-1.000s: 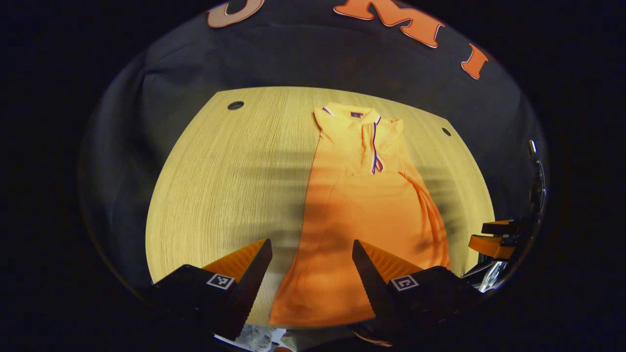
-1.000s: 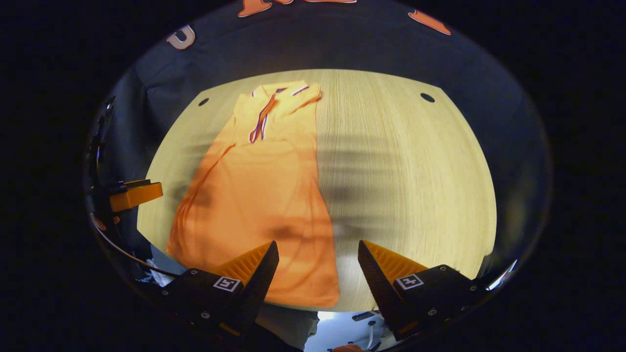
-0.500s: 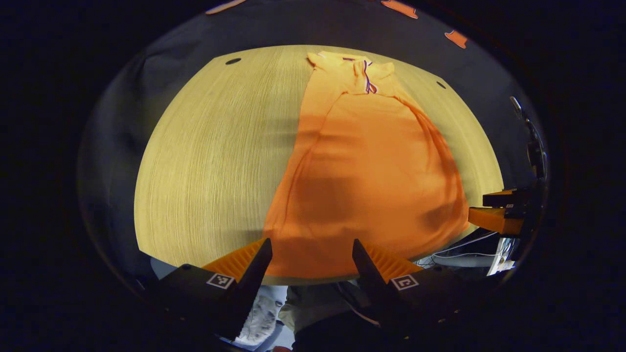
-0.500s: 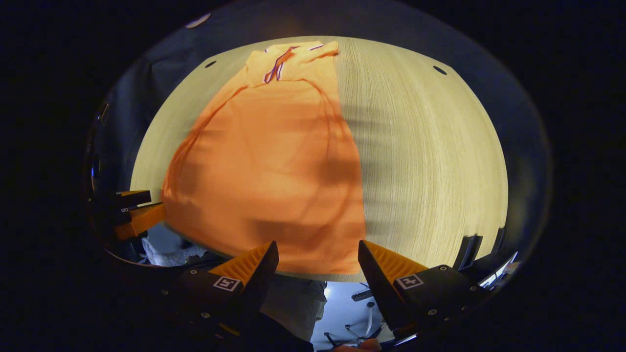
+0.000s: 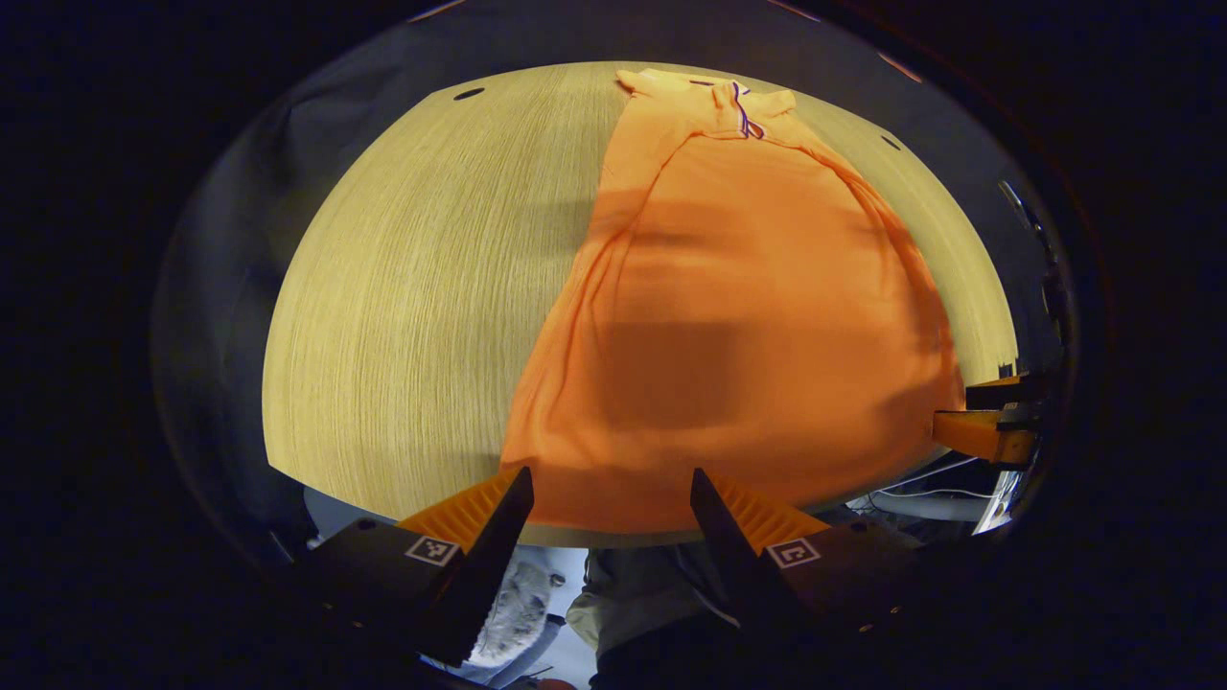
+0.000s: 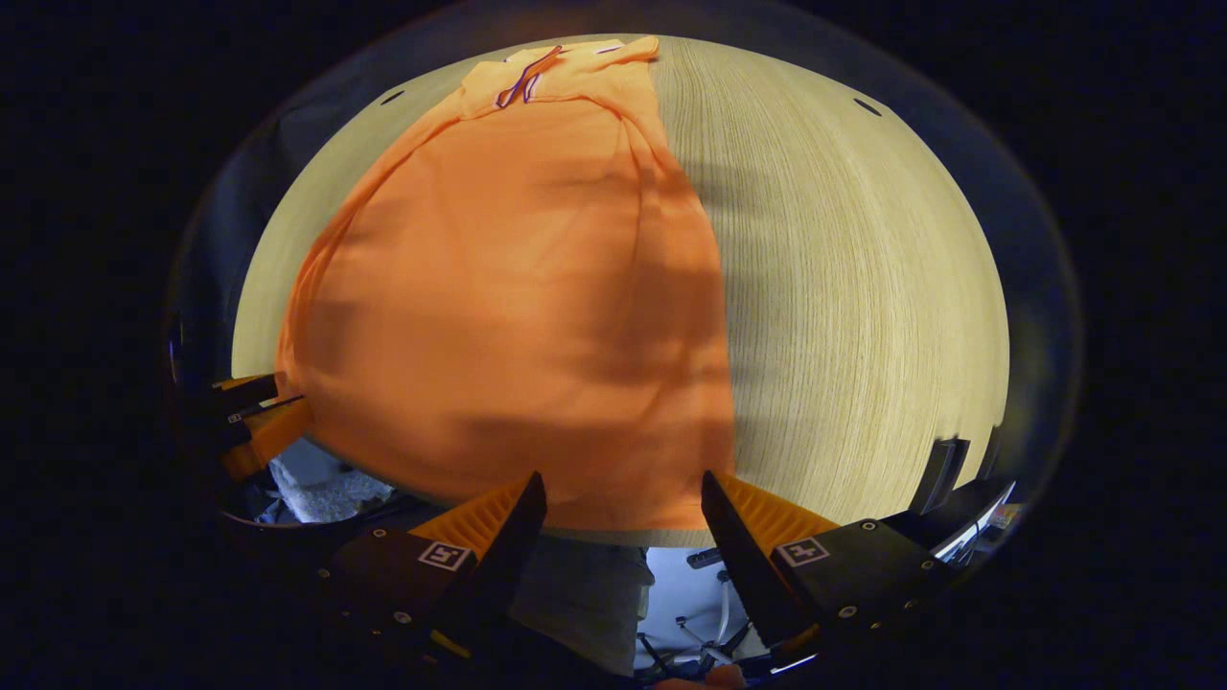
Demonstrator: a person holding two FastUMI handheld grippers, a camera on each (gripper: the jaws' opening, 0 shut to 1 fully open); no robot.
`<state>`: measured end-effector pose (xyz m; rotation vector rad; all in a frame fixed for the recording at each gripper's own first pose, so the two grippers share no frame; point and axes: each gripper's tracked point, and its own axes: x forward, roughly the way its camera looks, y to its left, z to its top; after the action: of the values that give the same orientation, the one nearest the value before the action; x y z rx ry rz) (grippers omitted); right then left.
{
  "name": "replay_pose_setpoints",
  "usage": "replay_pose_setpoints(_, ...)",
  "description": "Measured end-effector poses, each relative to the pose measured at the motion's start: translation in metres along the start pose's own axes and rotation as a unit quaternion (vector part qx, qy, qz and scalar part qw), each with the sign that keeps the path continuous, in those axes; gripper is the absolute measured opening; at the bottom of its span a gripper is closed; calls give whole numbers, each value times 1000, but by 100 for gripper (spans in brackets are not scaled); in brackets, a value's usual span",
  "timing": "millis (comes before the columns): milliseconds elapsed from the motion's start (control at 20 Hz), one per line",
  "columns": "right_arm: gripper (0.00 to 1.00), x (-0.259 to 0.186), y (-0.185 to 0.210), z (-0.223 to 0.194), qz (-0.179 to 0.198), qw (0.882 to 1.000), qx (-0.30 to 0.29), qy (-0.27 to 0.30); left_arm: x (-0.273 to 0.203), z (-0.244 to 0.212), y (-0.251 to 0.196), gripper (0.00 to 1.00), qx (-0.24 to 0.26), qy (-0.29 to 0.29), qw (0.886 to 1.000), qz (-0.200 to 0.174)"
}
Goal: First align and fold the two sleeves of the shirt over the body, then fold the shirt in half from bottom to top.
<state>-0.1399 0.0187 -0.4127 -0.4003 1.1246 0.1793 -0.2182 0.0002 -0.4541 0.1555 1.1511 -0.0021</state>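
In the left gripper view, the shirt (image 5: 729,316) is lying flat on the surface (image 5: 412,307), collar at the far end and hem at the near edge. Its sides are running narrow and straight, so the sleeves appear already folded in over the body; that leaves the bottom-to-top fold. The left gripper (image 5: 609,498) is hanging just off the near edge with its jaws spread apart and holding nothing, lined up on the hem's left corner, likely because that corner is what it needs to pinch for lifting the hem. The right gripper (image 5: 987,422) is sitting at the hem's other corner; from here it cannot be told whether it is touching the cloth.

In the right gripper view, the shirt (image 6: 518,287) is filling the left half of the surface (image 6: 863,287), its right edge straight. The right gripper (image 6: 618,503) is also waiting with jaws wide and empty, framing the hem's right corner. The left gripper (image 6: 254,422) is showing at the far corner. Mirrored placement suggests both corners are meant to be raised together, keeping the hem level.
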Motion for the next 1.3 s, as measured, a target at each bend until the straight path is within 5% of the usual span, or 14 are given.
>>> replay_pose_setpoints(750, 94, 10, 0, -9, -12, 1000, 11, 14, 13, 1, -8, 97, -3, 15, 1000, 7)
replay_pose_setpoints(900, 40, 10, 1, -8, -9, 1000, 25, -4, 14, 13, -25, 66, 35, -21, 999, -9)
replay_pose_setpoints(1000, 10, 10, 0, -5, -4, 999, 32, -17, 19, 23, -33, 1, 44, -48, 998, -10)
replay_pose_setpoints(1150, 0, 7, 2, -4, 13, 999, 42, -28, 23, 29, -42, 1, 59, -54, 996, -40)
replay_pose_setpoints(1300, 0, 6, 7, 4, 27, 998, 39, -41, 18, 28, -42, 1, 2, -44, 997, -66)
